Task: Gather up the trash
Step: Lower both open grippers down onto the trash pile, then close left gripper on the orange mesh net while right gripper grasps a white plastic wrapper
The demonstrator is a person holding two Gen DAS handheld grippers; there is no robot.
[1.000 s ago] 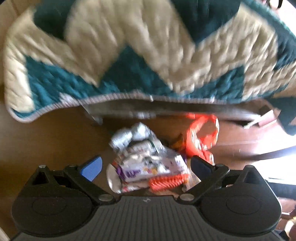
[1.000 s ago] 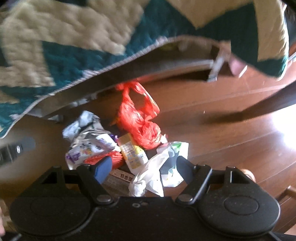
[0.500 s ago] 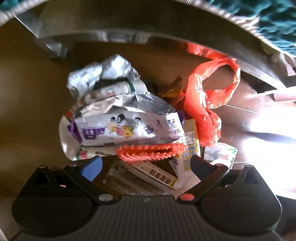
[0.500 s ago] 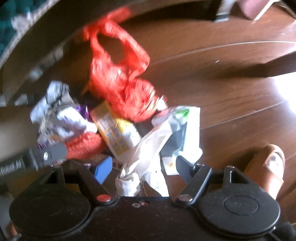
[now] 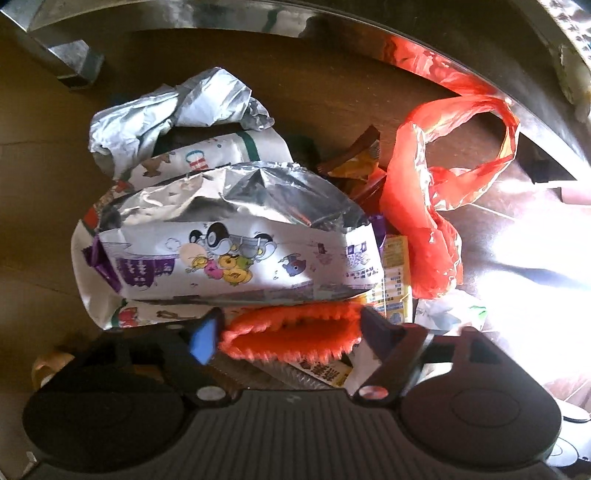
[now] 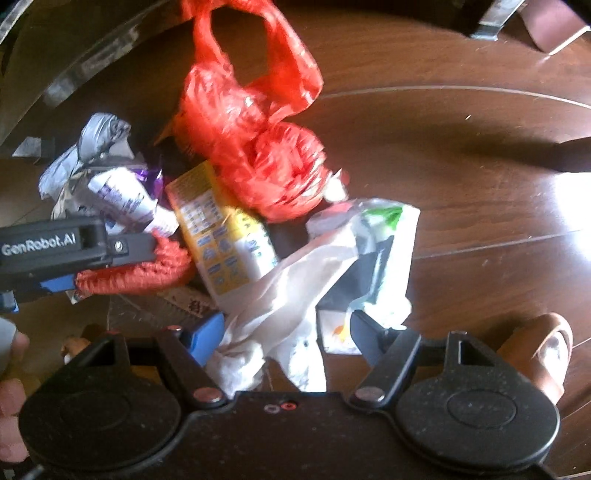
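A heap of trash lies on the wooden floor (image 6: 461, 155). In it are a silver cartoon snack bag (image 5: 236, 258), crumpled foil (image 5: 177, 110), a red plastic bag (image 5: 424, 206) (image 6: 258, 147), a yellow packet (image 6: 221, 236) and an orange mesh net (image 5: 291, 332) (image 6: 147, 273). My left gripper (image 5: 288, 332) (image 6: 110, 269) points down at the net. Its jaws are closing, and the pads touch the net's two ends. My right gripper (image 6: 286, 334) stands open over a crumpled white plastic bag (image 6: 295, 288), which lies loose between its fingers.
A metal furniture frame (image 5: 332, 29) and its leg (image 5: 74, 70) curve behind the heap. A foot in a brown sandal (image 6: 546, 350) stands right of the right gripper. A hand (image 6: 11, 362) shows at the left edge. Bright sunlight washes out the floor at right.
Both grippers dropped toward the heap, and the quilt left view. The left jaws narrowed around the orange mesh net. The right gripper sank over the white bag and stayed open.
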